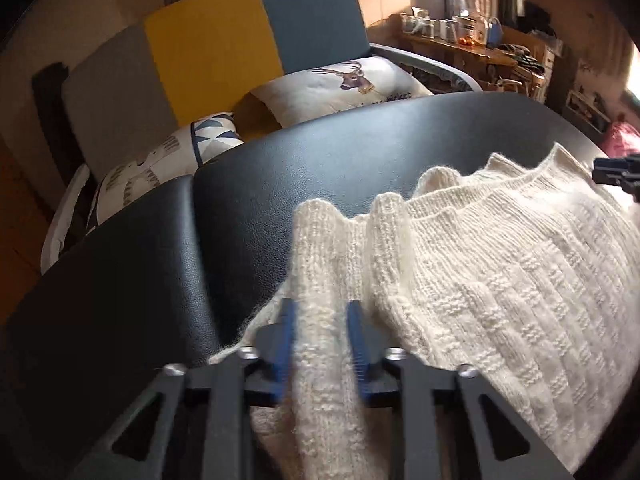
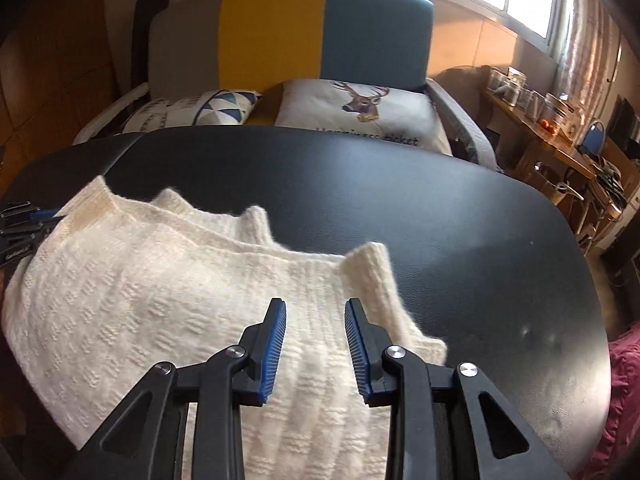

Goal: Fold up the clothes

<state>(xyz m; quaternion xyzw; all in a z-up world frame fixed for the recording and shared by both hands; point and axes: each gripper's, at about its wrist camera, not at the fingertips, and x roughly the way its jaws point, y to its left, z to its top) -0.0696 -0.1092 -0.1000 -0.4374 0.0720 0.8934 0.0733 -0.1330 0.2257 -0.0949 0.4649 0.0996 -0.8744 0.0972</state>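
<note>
A cream knitted sweater (image 1: 500, 280) lies bunched on the black table (image 1: 328, 160), its far edge standing up in wavy peaks. In the left wrist view, my left gripper (image 1: 320, 308) is shut on a thick fold at the sweater's left side, and the knit fills the gap between the blue pads. My right gripper (image 2: 316, 304) is shut on the ribbed edge at the sweater's (image 2: 140, 292) right side, where one corner sticks up beside the right finger. Each gripper shows in the other's view: the right gripper (image 1: 616, 172) at the far right edge, the left gripper (image 2: 24, 220) at the far left.
Bare black table (image 2: 440, 220) stretches beyond and to the right of the sweater. Behind the table stands a grey, yellow and blue sofa (image 2: 320, 28) with a deer cushion (image 2: 360, 120) and a patterned cushion (image 2: 192, 114). A cluttered wooden desk (image 2: 552, 136) sits at the right.
</note>
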